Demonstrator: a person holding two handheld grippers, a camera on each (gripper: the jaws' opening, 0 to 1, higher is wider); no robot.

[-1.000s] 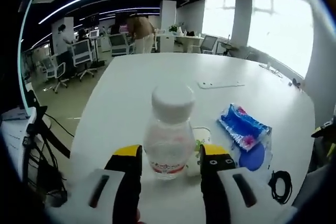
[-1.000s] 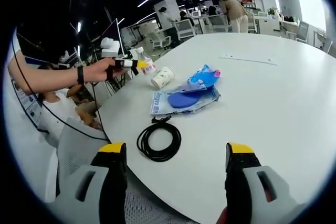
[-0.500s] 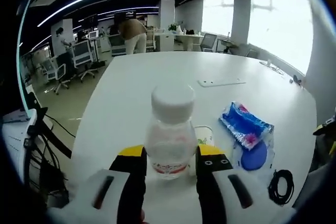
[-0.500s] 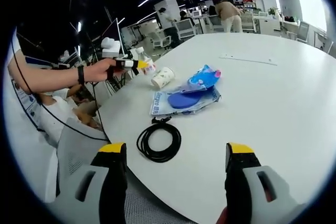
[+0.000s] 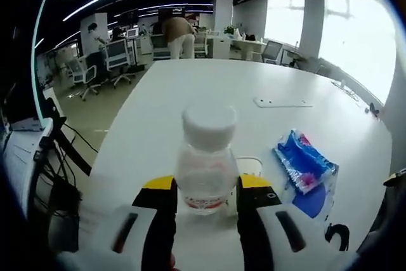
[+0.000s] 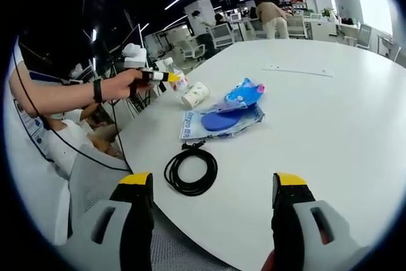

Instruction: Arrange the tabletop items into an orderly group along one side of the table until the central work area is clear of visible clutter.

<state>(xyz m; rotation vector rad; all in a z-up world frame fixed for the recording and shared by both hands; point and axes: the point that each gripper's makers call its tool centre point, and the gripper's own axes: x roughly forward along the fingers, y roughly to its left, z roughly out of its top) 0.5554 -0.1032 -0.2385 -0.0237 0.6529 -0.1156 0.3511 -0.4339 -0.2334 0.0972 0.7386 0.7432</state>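
My left gripper [image 5: 206,185] is clamped on the bottle [image 5: 207,160] at the table [image 5: 190,93] edge; I should lift it straight and keep it upright, clear of the cup [image 6: 195,93]. My right gripper [image 6: 209,188] hangs wide open, empty, and its view shows the cable [image 6: 190,171] whole, beside the blue packet [image 6: 225,115].

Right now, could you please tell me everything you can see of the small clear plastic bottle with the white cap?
The small clear plastic bottle with the white cap stands upright near the edge of the white table. It has a wide white screw cap, a see-through body and a red-printed label band near its base. The left gripper is shut on it, a yellow-tipped jaw pressing each side of its lower body. In the right gripper view the bottle sits beside a white paper cup lying on its side.
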